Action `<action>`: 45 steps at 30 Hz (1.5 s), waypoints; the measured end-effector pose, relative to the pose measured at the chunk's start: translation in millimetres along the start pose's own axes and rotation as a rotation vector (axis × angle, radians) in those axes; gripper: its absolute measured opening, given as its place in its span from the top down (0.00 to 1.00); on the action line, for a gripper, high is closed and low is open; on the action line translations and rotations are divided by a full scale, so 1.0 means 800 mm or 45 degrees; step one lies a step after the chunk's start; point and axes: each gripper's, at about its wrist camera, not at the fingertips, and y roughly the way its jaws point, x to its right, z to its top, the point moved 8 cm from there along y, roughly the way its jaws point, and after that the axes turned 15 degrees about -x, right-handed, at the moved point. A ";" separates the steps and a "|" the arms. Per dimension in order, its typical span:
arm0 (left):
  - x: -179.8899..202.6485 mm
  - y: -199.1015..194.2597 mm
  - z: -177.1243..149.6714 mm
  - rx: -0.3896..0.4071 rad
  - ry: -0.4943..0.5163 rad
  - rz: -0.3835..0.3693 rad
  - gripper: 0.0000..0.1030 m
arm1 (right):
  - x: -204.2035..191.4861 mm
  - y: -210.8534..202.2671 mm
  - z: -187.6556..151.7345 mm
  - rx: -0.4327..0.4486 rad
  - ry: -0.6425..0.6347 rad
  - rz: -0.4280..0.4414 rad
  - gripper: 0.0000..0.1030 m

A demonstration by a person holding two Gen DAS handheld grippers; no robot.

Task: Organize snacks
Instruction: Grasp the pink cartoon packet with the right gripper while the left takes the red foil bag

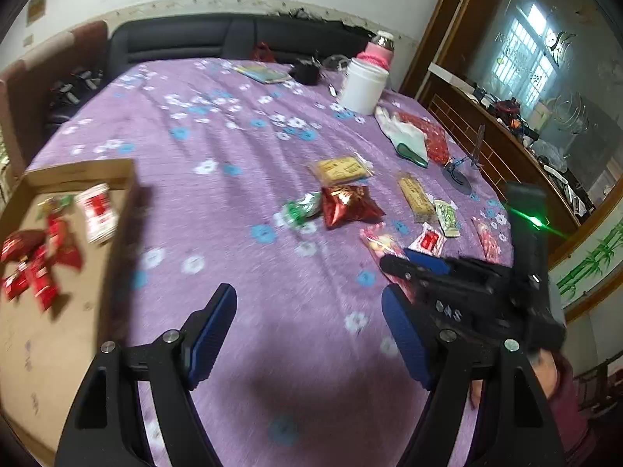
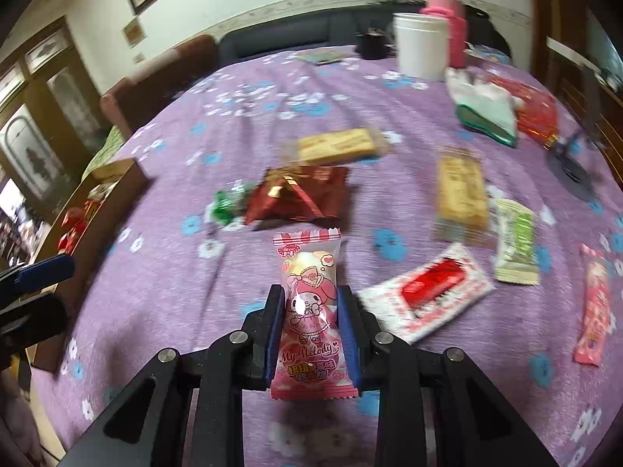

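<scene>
At the left edge of the table (image 1: 218,124), which wears a purple flowered cloth, sits an open cardboard box (image 1: 81,179) already holding red-wrapped snacks (image 1: 35,272) and a white-and-red packet (image 1: 97,214). The left gripper (image 1: 309,319) hangs over bare cloth just right of the box, its jaws standing apart with nothing between them.

Toward the middle of the table lie a green-wrapped candy (image 2: 227,204), a red foil pouch (image 2: 300,194) and, just behind it, a yellow biscuit pack (image 2: 338,146). In front of these, the right gripper (image 2: 311,327) has its jaws clamped on a pink My Melody candy packet (image 2: 309,311), pinched across its width at about mid-height, with the crimped top sticking out past the fingertips.

Further right, a second yellow biscuit pack (image 2: 461,190), a pale green wafer packet (image 2: 516,241), a white packet with a red centre (image 2: 428,292) and a long pink stick packet (image 2: 593,307) lie scattered toward the right edge; a white tub (image 2: 420,44), a pink bottle (image 2: 444,15) and a glove (image 2: 486,113) stand near the far right corner.

The step in hand looks like carrying the pink packet to the box. To do it well, keep the squeeze steady (the wrapper is slick and puffy, so it may slip), lift clear of the foil pouch, travel leftward over the box wall, and release low inside. The left gripper should keep out of that path.
</scene>
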 end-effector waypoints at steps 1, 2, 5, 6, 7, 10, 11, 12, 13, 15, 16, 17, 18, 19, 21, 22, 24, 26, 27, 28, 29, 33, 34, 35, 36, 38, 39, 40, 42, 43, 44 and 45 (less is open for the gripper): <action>0.004 0.009 0.009 -0.009 0.002 -0.013 0.26 | 0.004 -0.001 0.000 -0.002 0.021 0.005 0.72; 0.007 0.017 0.017 -0.018 0.005 -0.022 0.26 | 0.011 -0.003 -0.001 -0.002 0.046 0.008 0.72; 0.024 0.043 0.049 -0.045 0.045 -0.062 0.26 | 0.024 -0.008 -0.003 -0.005 0.089 0.005 0.72; 0.027 0.050 0.059 -0.052 0.052 -0.057 0.26 | 0.026 -0.008 -0.004 -0.008 0.095 0.004 0.72; 0.029 0.058 0.071 -0.058 0.058 -0.052 0.26 | 0.025 -0.008 -0.006 -0.011 0.096 0.006 0.72; 0.042 0.085 0.103 -0.089 0.136 -0.020 0.26 | 0.024 -0.007 -0.003 -0.013 0.094 0.003 0.72; 0.047 0.092 0.110 -0.088 0.175 -0.002 0.26 | 0.024 -0.007 -0.003 -0.015 0.098 0.010 0.72; 0.055 0.103 0.118 -0.095 0.251 0.023 0.26 | 0.024 -0.007 -0.002 -0.016 0.103 0.019 0.72; 0.060 0.111 0.123 -0.097 0.301 0.067 0.26 | 0.026 -0.006 -0.002 -0.020 0.114 0.040 0.72; 0.065 0.124 0.130 -0.084 0.391 0.143 0.26 | 0.028 -0.006 -0.002 -0.027 0.132 0.077 0.72; 0.068 0.131 0.132 -0.090 0.439 0.171 0.26 | 0.030 -0.006 -0.001 -0.032 0.138 0.095 0.72; 0.070 0.137 0.133 -0.100 0.466 0.193 0.26 | 0.031 -0.006 -0.001 -0.034 0.143 0.106 0.72; 0.072 0.143 0.132 -0.111 0.488 0.203 0.26 | 0.031 -0.006 -0.002 -0.037 0.146 0.116 0.72; 0.076 0.149 0.131 -0.130 0.511 0.192 0.26 | 0.031 -0.006 -0.001 -0.040 0.147 0.123 0.72; 0.082 0.159 0.127 -0.177 0.533 0.193 0.27 | 0.031 -0.005 -0.001 -0.042 0.147 0.123 0.72; 0.084 0.165 0.123 -0.212 0.543 0.205 0.35 | 0.030 -0.005 -0.001 -0.042 0.143 0.118 0.72; 0.089 0.166 0.120 -0.206 0.567 0.205 0.47 | 0.030 -0.004 -0.001 -0.041 0.140 0.113 0.72; 0.092 0.162 0.116 -0.201 0.569 0.216 0.50 | 0.030 -0.003 0.000 -0.038 0.144 0.114 0.74; 0.092 0.159 0.115 -0.188 0.561 0.220 0.51 | 0.030 -0.004 0.000 -0.033 0.148 0.110 0.74; 0.091 0.153 0.115 -0.168 0.540 0.210 0.57 | 0.031 -0.005 0.001 -0.027 0.149 0.103 0.74; 0.089 0.146 0.116 -0.145 0.515 0.206 0.69 | 0.032 -0.007 0.001 -0.013 0.149 0.092 0.74; 0.084 0.111 0.118 -0.084 0.415 0.109 0.70 | 0.031 -0.013 0.002 0.019 0.146 0.098 0.75; 0.085 0.100 0.114 -0.067 0.412 0.100 0.70 | 0.031 -0.012 0.001 0.020 0.151 0.104 0.75; 0.087 0.094 0.110 -0.062 0.412 0.084 0.70 | 0.030 -0.012 0.001 0.018 0.157 0.133 0.75; 0.088 0.088 0.106 -0.063 0.412 0.063 0.70 | 0.029 -0.013 0.001 0.018 0.165 0.168 0.75; 0.091 0.078 0.095 -0.066 0.414 0.038 0.70 | 0.032 -0.020 0.001 0.049 0.188 0.188 0.75; 0.093 0.073 0.090 -0.065 0.414 0.025 0.70 | 0.034 -0.023 0.001 0.065 0.195 0.171 0.75; 0.093 0.070 0.087 -0.067 0.411 0.008 0.70 | 0.037 -0.028 0.001 0.084 0.208 0.157 0.75; 0.094 0.062 0.083 -0.066 0.392 -0.020 0.70 | 0.039 -0.033 0.004 0.105 0.215 0.183 0.75; 0.092 0.054 0.082 -0.054 0.372 -0.029 0.70 | 0.039 -0.035 0.004 0.112 0.215 0.191 0.75; 0.089 0.044 0.080 -0.037 0.354 -0.043 0.70 | 0.039 -0.035 0.005 0.116 0.217 0.210 0.75; 0.087 0.036 0.078 -0.024 0.342 -0.054 0.70 | 0.039 -0.036 0.005 0.115 0.219 0.239 0.75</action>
